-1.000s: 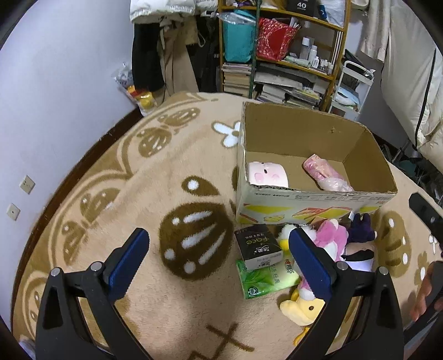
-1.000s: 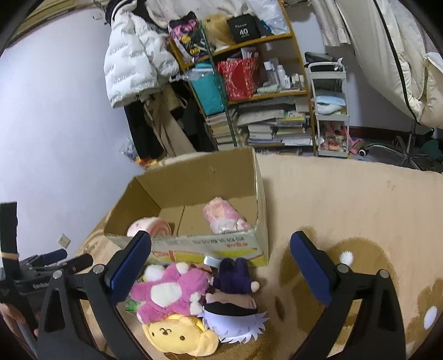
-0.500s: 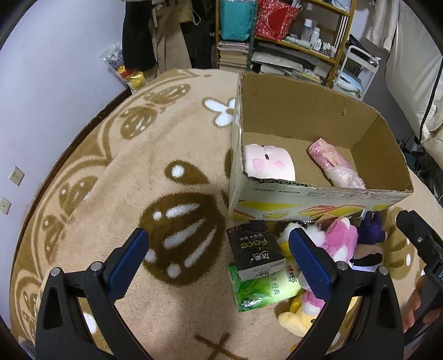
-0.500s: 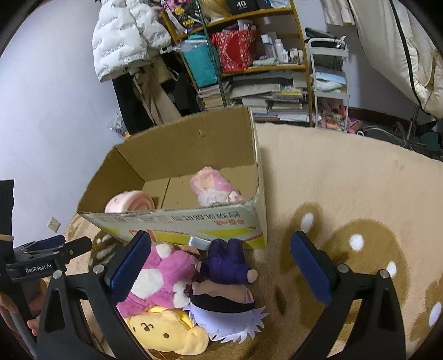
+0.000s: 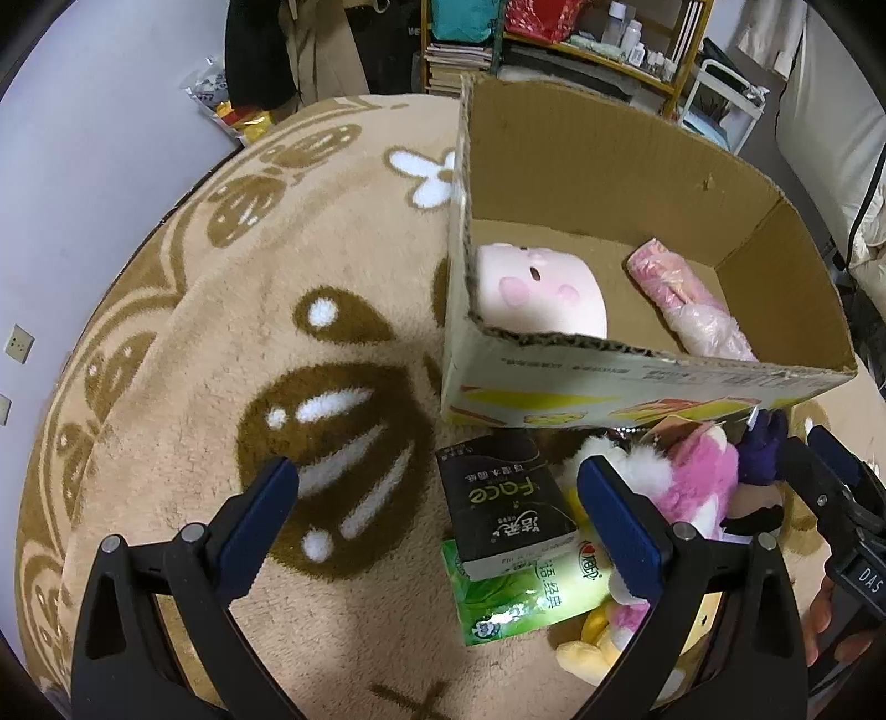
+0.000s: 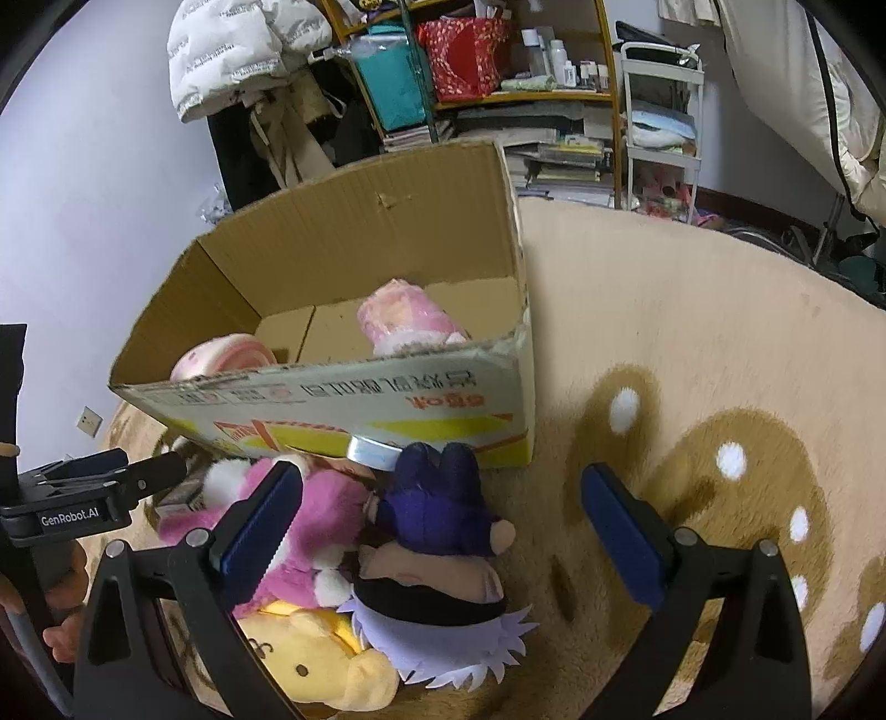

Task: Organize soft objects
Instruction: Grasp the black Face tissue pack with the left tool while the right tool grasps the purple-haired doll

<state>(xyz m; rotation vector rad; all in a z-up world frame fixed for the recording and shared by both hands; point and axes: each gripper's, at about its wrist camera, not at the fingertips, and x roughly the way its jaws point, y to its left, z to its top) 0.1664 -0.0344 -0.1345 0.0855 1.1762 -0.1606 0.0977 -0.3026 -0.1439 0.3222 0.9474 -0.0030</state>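
Note:
An open cardboard box (image 5: 653, 382) (image 6: 387, 399) stands on the rug and holds a pale pink plush (image 5: 531, 293) (image 6: 221, 360) and a pink wrapped roll (image 5: 686, 299) (image 6: 398, 315). In front of it lie a black tissue pack (image 5: 498, 504), a green tissue pack (image 5: 526, 598), a pink plush (image 5: 692, 482) (image 6: 326, 509), a yellow bear plush (image 6: 310, 664) and a purple-clothed doll (image 6: 437, 548). My left gripper (image 5: 437, 520) is open above the black pack. My right gripper (image 6: 443, 515) is open over the doll.
A beige patterned rug (image 5: 221, 332) (image 6: 692, 360) covers the floor. A cluttered shelf (image 6: 498, 83) with books and bags, a white cart (image 6: 659, 127) and hanging coats (image 6: 243, 50) stand behind the box. A wall (image 5: 83, 138) runs along the left.
Both grippers have moved down and forward, closer to the box and the pile of plush toys. Both stay open and empty.

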